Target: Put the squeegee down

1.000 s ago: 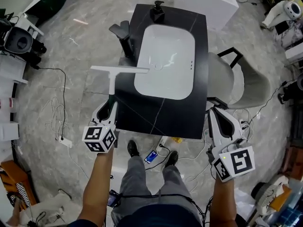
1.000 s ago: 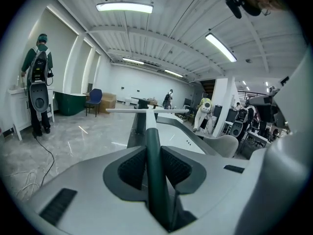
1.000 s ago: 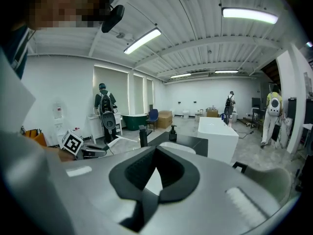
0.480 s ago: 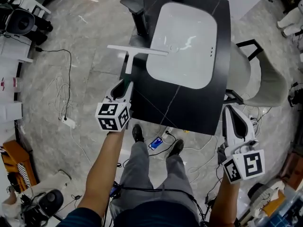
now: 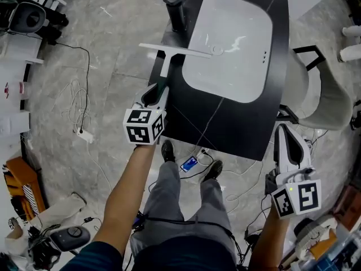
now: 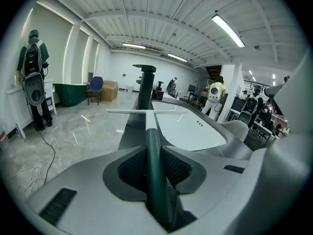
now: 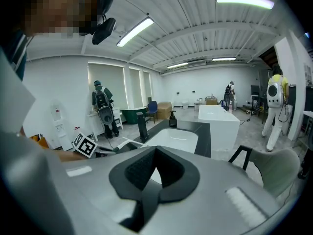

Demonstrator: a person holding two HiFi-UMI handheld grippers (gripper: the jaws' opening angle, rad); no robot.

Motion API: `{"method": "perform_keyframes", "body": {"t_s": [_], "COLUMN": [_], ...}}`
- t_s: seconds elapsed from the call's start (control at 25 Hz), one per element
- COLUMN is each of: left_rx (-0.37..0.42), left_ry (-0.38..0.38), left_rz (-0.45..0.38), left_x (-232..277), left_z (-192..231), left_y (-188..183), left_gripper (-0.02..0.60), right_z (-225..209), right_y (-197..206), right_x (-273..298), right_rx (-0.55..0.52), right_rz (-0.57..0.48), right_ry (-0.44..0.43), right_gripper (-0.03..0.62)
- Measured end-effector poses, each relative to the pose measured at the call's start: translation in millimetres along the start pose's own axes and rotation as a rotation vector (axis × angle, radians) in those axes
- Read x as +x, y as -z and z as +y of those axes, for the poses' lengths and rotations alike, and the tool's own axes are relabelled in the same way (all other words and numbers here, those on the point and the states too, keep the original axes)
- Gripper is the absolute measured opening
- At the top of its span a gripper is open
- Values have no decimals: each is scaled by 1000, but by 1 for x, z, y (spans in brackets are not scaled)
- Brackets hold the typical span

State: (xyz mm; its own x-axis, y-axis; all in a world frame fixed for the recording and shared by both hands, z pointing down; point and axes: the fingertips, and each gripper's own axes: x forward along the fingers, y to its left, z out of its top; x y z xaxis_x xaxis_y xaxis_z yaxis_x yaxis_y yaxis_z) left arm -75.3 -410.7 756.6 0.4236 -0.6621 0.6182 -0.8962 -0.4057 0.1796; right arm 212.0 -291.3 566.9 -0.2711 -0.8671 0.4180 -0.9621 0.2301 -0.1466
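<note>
I have my left tool clenched on the dark green handle of the white-bladed squeegee, which is at the black stone counter's left edge and not yet released, while my right tool hangs closed and empty.

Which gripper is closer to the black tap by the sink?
Left. The left gripper holds the squeegee at the counter edge nearest the tap; the right gripper hangs past the opposite corner.
</note>
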Motion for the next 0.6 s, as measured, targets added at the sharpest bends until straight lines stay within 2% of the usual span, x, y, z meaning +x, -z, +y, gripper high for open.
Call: {"method": "perform_keyframes", "body": {"t_s": [0.36, 0.48, 0.6], "left_rx": [57, 83, 83], "left_ry": [11, 48, 116], "left_rz": [61, 85, 126], "left_x": [6, 9, 8], "left_z": [-5, -11, -17], "left_y": [3, 6, 11], "left_gripper": [95, 101, 159], "right_z": [-2, -1, 5], "right_y": [-15, -23, -32], "right_x": [-4, -12, -20], "right_rx": [10, 5, -5], "right_rz": [-19, -35, -55], "right_ry": [4, 8, 9], "right_gripper": [9, 9, 9]}}
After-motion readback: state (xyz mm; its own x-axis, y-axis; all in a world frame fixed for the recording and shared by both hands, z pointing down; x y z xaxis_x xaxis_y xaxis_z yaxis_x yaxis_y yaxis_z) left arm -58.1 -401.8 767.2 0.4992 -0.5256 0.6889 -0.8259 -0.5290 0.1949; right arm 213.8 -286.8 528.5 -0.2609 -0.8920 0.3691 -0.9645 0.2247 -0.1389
